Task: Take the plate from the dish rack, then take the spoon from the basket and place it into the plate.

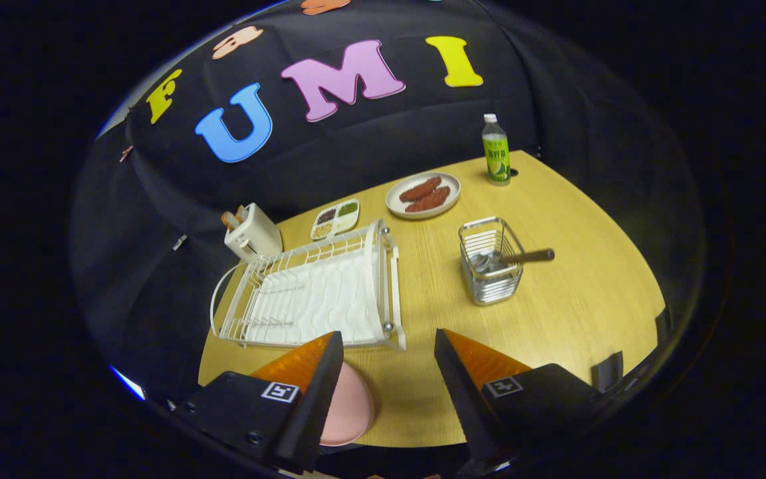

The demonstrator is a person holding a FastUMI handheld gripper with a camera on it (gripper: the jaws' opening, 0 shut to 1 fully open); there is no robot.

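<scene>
1. The gripper [388,346] hovered above the pale wooden table [576,299], its fingers spread apart and holding nothing.
2. A round pink plate [351,411] lay flat on the table, partly behind the left finger.
3. Beyond the fingers stood the white wire dish rack [310,293].
4. The wooden-handled spoon [512,257] leaned in the square metal wire basket [489,263].

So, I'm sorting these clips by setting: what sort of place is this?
Likely a staged kitchen table: a dish rack, toaster and spoon basket on a wooden tabletop. The open gripper hovers above.
</scene>
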